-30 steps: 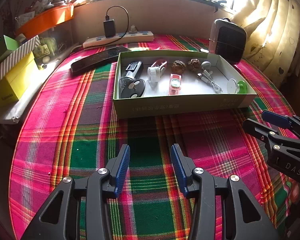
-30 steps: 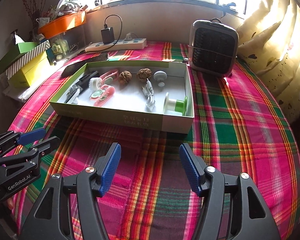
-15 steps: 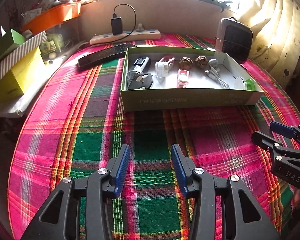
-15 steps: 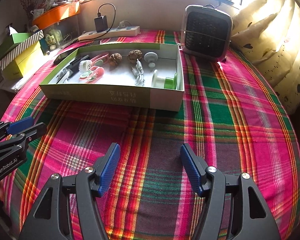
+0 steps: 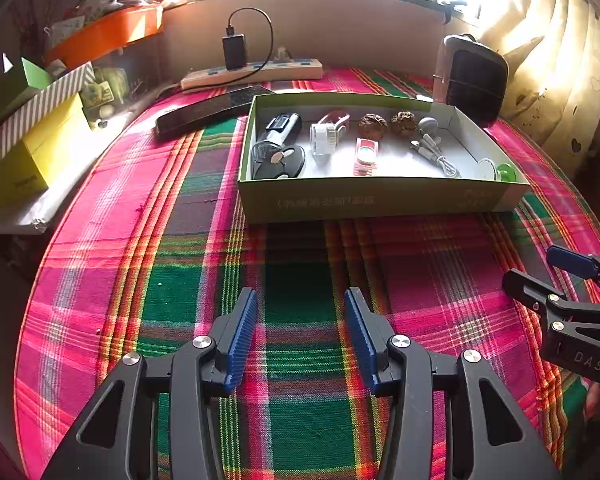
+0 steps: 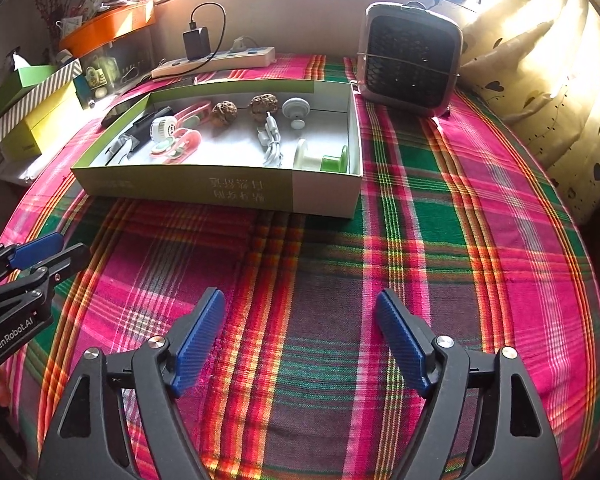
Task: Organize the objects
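Both grippers hover over the plaid-covered worktop [image 5: 180, 264] with nothing held — left gripper [image 5: 300, 334] fingers parted, right gripper [image 6: 300, 338] fingers spread wider. The green box [image 6: 220, 188] of small items — walnuts [image 6: 225, 111], white cable [image 6: 272, 144] — sits toward the far edge, near the heater [image 6: 410, 60].

Round table [image 5: 100, 240], covered by a pink, green and red plaid cloth [image 6: 480, 240]. Directly on the cloth: shallow green cardboard box [image 5: 380, 200], centre frame; long black flat object [image 5: 212, 110] just beside the box's upper-left corner; white power strip [image 5: 252, 74] top centre; small grey fan heater [image 6: 410, 60], upper right.
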`<act>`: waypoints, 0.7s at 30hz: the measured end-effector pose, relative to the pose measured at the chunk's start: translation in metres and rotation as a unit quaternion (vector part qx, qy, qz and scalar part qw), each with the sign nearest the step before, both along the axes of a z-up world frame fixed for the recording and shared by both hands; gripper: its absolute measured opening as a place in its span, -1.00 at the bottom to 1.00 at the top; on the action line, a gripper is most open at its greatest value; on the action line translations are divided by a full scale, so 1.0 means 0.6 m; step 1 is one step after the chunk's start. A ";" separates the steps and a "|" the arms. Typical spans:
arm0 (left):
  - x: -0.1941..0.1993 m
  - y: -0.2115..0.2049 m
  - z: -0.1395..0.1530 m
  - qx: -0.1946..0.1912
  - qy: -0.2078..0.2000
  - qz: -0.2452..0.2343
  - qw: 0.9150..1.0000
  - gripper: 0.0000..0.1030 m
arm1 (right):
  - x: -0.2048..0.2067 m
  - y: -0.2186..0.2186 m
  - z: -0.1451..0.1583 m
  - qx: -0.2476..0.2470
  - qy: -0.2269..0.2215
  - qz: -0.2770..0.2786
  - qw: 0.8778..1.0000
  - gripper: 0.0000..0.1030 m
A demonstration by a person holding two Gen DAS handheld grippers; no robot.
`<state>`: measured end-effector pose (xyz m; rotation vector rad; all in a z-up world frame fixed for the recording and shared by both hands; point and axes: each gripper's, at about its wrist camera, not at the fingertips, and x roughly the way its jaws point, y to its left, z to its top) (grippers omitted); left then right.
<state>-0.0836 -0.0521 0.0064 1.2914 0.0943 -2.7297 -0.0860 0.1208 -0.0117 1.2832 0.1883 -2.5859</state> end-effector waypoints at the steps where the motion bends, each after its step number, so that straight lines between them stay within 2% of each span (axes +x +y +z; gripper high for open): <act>1: 0.000 0.000 0.000 0.000 0.000 0.000 1.000 -0.14 | -0.001 -0.001 0.000 0.000 0.000 0.000 1.000 0.53; 21: 0.001 -0.001 0.000 -0.001 0.000 0.000 1.000 -0.13 | -0.002 -0.002 0.000 0.000 -0.001 -0.001 1.000 0.56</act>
